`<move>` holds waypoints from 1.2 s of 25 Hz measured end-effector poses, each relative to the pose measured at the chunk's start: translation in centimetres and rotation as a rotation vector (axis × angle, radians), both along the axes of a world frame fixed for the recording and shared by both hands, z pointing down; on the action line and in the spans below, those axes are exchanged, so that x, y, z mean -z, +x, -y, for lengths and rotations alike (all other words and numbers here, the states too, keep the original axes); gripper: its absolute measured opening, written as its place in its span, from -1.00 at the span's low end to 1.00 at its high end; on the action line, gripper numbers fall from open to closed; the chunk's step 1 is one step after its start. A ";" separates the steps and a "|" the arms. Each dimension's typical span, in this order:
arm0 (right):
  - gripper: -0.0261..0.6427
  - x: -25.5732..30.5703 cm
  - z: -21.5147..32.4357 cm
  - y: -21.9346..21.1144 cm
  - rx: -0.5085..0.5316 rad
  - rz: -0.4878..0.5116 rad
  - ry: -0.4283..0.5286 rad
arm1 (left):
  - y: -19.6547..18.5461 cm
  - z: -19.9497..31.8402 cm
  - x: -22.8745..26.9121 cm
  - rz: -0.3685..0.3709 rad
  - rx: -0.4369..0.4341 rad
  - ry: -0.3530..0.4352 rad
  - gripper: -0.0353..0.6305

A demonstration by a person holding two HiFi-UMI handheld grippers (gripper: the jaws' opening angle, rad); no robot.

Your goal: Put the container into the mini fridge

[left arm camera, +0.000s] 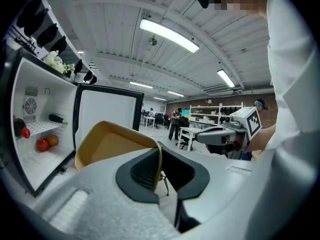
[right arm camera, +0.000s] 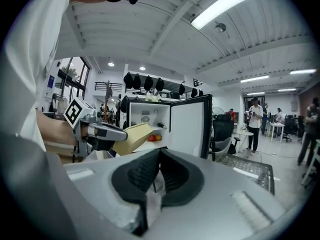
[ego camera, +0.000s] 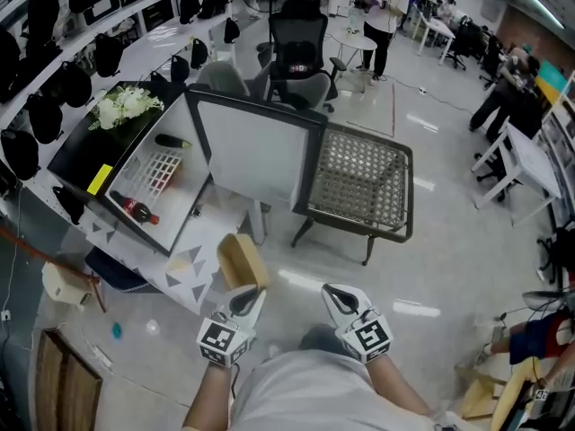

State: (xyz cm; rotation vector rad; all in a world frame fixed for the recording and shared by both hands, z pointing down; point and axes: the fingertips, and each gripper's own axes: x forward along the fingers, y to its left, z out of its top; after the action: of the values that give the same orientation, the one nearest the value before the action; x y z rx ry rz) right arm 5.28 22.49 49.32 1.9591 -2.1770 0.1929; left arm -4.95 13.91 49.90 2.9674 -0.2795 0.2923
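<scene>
Pinched by its thin rim in my nearly closed left gripper (left arm camera: 159, 170), the container (left arm camera: 107, 145) hangs in front of the open fridge (left arm camera: 40, 91), well apart from it, and seems light yet bendable, so I think this rim grip suffices; my right gripper (right arm camera: 158, 171) is closed on nothing.

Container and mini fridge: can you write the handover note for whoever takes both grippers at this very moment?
Left gripper: shut on the wall of the tan container, held in the air short of the fridge.
Right gripper: jaws together, nothing between them.
Mini fridge: on the counter, door wide open, with bottles and red fruit already inside.
Done: the container is picked up and the fridge is open.
Left: carry the container to the fridge, set it on a free spot inside, and let go.
</scene>
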 end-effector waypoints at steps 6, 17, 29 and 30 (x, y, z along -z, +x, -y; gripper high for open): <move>-0.91 -0.4 4.5 1.6 0.061 -0.013 0.013 | 1.8 3.8 -0.8 0.019 0.038 -0.002 -0.82; -0.91 -1.6 15.9 9.8 0.280 0.011 -0.024 | 9.8 13.0 -1.5 0.057 0.211 -0.026 -0.82; -0.91 -1.8 22.9 10.3 0.593 0.022 -0.035 | 12.0 17.6 -2.2 0.102 0.522 -0.083 -0.82; -0.91 -1.9 23.3 9.9 0.622 0.022 -0.041 | 11.9 17.8 -2.3 0.110 0.545 -0.082 -0.82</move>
State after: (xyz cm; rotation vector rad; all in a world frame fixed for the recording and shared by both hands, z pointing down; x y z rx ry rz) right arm 15.20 -0.80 51.25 1.1764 -2.6394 0.1531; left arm 6.93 -3.90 52.16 2.6591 -1.0309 0.3813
